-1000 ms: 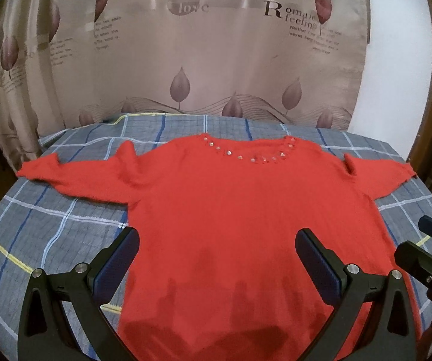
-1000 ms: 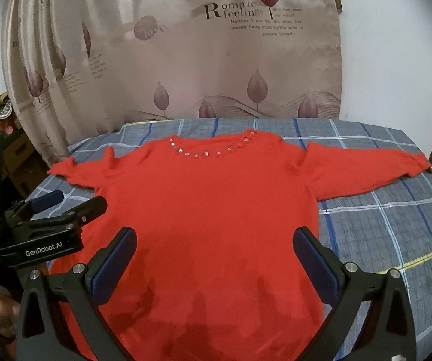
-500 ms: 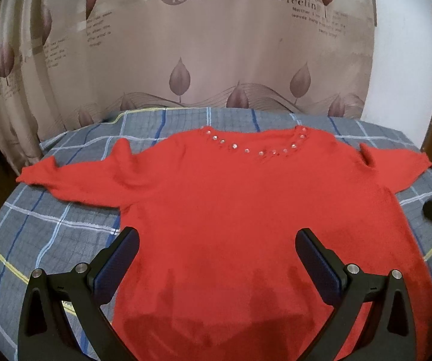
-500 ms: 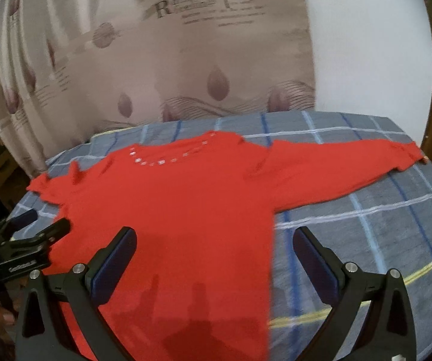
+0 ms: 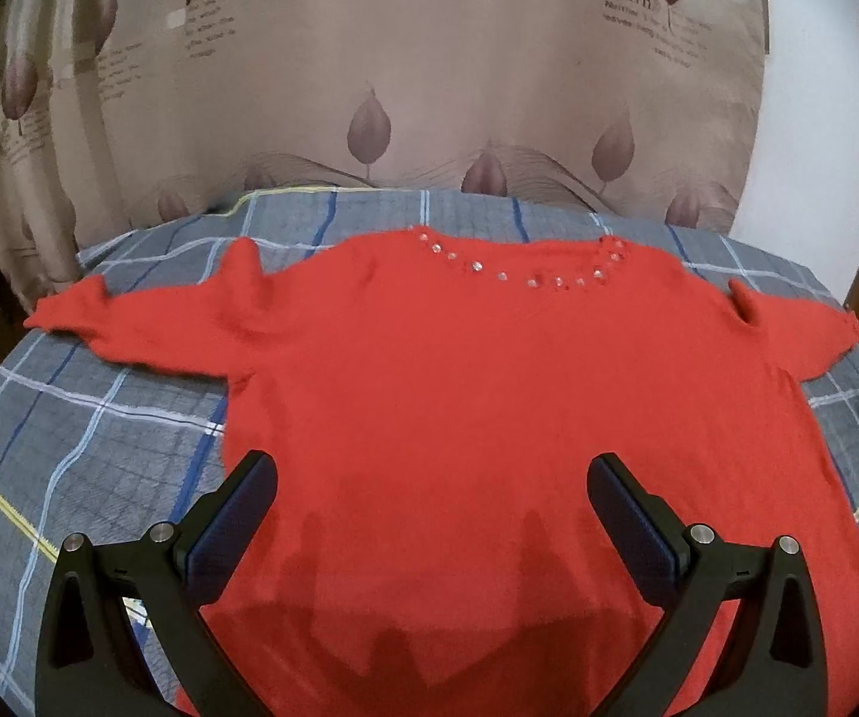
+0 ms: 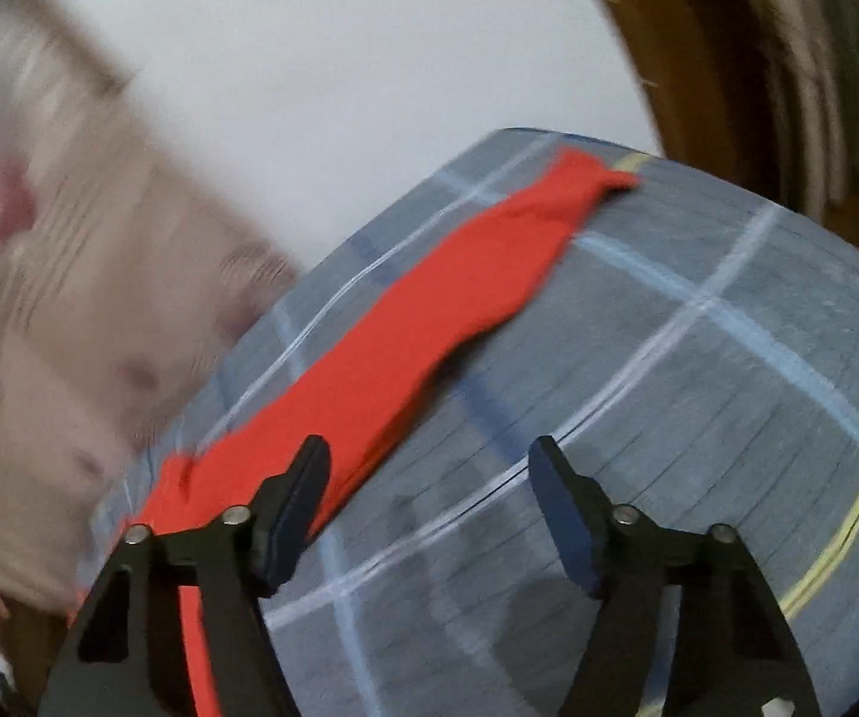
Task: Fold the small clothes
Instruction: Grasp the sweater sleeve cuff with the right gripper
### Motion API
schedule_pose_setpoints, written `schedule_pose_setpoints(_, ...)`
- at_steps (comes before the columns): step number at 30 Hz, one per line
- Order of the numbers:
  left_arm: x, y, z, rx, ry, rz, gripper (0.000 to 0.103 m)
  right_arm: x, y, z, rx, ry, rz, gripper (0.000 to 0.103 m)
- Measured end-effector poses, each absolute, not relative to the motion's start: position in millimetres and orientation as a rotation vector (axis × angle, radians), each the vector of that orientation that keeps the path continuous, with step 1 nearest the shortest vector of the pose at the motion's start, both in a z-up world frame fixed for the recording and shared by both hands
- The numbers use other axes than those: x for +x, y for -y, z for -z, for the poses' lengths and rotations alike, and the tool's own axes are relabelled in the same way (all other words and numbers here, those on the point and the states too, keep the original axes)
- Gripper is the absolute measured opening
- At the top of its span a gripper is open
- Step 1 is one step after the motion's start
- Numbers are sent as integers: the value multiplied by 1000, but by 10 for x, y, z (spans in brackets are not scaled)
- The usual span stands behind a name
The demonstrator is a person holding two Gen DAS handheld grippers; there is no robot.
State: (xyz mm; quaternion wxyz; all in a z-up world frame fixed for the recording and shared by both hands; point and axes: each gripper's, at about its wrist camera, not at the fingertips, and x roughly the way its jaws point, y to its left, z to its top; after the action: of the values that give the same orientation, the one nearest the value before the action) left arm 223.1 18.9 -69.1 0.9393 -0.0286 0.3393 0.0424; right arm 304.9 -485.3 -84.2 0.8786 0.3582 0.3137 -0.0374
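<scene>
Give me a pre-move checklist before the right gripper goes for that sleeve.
1. Red sweater lies flat on the plaid bedsheet, front up: ok.
2. Right sleeve stretched out straight, nothing lying on it: ok.
3. Right gripper open, holding nothing: ok.
4. Right gripper lined up on the sleeve: not ok; only one finger overlaps the cloth, the other is over bare bedsheet.
5. Left gripper open, above the sweater's lower body, holding nothing: ok.
6. Height of the right gripper above the bedsheet: cannot tell; that view is motion-blurred.
</scene>
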Motion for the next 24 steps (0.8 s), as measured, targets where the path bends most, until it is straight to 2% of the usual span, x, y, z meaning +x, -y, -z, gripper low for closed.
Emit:
schedule_pose_setpoints(3,2237,-187,693,-51,-698,-90,103,3164,5223,943,859,-632,88,64)
schedule_pose_setpoints(8,2267,-170,707,-33,-722,-96,103,3434,5677,1068,982,-606,90,42)
schedule_pose_setpoints(11,2273,-153,710,-24,-726,-99,103,3644,5810,1092,996,-615,83,36)
schedule_pose_setpoints(15,2289,-137,722,-14,-732,-96,103,3836,5903,1091,981,-630,89,36)
schedule_pose_setpoints(19,2305,-126,736,-10,-743,-90,103,3991,5882,1070,965,-628,91,41)
schedule_pose_setpoints(24,2317,-109,744,-3,-749,-88,103,4094,5799,1019,925,-618,105,55)
